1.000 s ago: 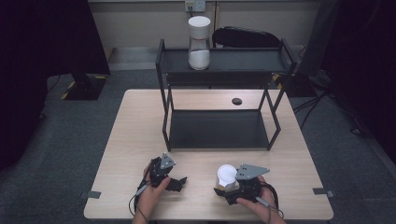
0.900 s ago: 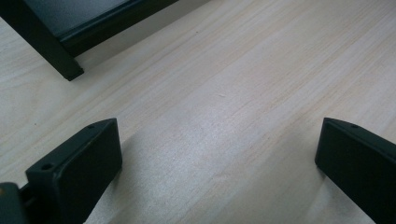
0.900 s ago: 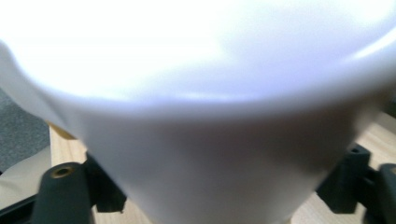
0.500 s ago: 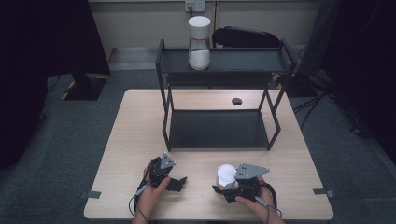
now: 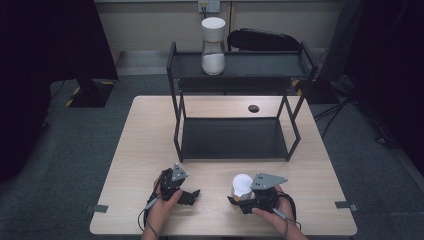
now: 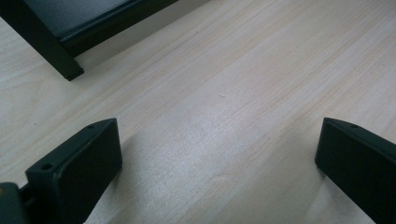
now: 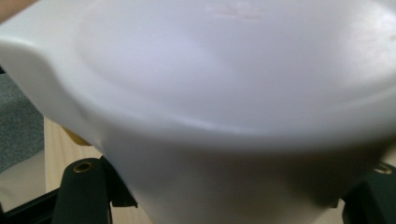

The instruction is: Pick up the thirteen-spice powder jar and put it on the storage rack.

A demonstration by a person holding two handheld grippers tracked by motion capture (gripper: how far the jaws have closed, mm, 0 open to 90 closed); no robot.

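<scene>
The right gripper, lower centre, has just been closing and is clamping the white cup; the left gripper is gaping, empty; lifting and placing are remaining, seemingly.

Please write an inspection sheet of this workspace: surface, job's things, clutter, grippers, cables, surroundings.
Surface: light wooden table, black two-level rack standing on it.
Job's things: white cup near the table's front edge, between the right gripper's jaws.
Clutter: clear jar with white lid on the rack's top shelf; small dark disc on the table.
Grippers: left gripper open, holding nothing; right gripper has just been closing and grips the cup.
Cables: thin cable trails from the left gripper.
Surroundings: grey carpet floor, dark curtains.
</scene>
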